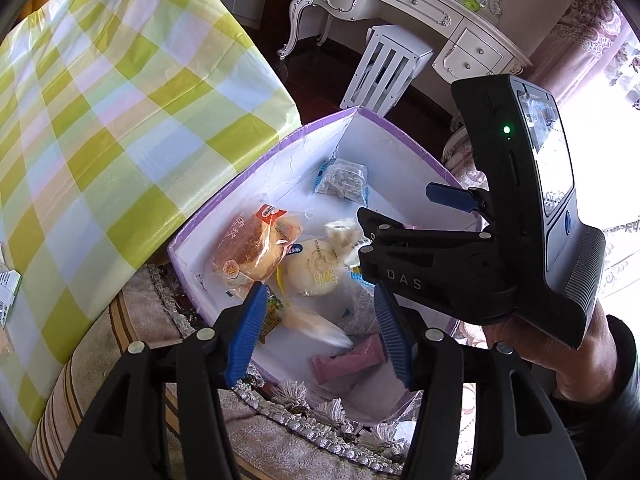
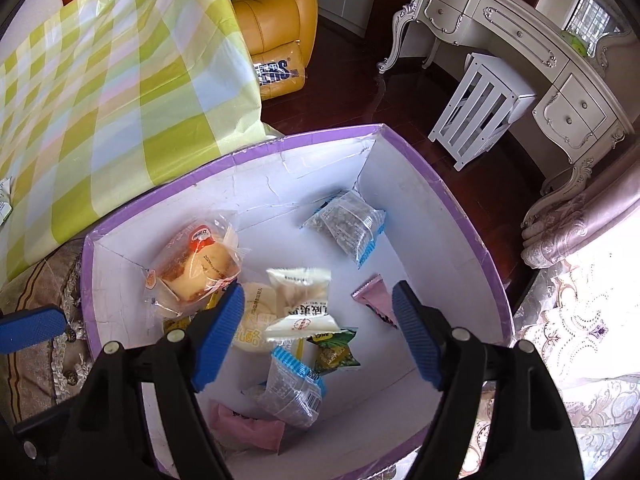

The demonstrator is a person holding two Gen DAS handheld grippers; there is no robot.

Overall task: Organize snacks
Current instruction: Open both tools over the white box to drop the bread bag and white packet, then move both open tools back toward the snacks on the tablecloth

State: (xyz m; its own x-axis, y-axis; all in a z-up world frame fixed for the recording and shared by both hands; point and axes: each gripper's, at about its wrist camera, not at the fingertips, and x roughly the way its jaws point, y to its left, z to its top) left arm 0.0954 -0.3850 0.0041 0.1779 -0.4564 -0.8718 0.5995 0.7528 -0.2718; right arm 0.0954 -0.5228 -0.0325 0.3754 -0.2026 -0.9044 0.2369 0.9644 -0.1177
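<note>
A purple-rimmed white box point(image 1: 256, 156) point(image 2: 452, 200) holds several wrapped snacks: a bread pack point(image 1: 248, 246) point(image 2: 196, 264), a round cheese cake point(image 1: 314, 270) point(image 2: 252, 320), a blue-edged clear pack point(image 1: 342, 178) point(image 2: 348, 224), pink packs point(image 1: 348, 356) point(image 2: 376, 300) and a white pack point(image 2: 300, 304). My left gripper point(image 1: 320, 320) is open and empty above the box's near side; a blurred pale pack point(image 1: 316, 326) lies between its fingers. My right gripper point(image 2: 320, 328) is open and empty over the box; it shows in the left wrist view point(image 1: 404, 216).
A table with a green checked cloth point(image 1: 100, 120) point(image 2: 112, 92) stands left of the box. A white dresser point(image 1: 408, 8) point(image 2: 520, 40), a white slatted stool point(image 1: 388, 68) point(image 2: 480, 108), a yellow armchair point(image 2: 276, 28) and dark floor lie beyond. A fringed rug point(image 1: 280, 452) lies under the box.
</note>
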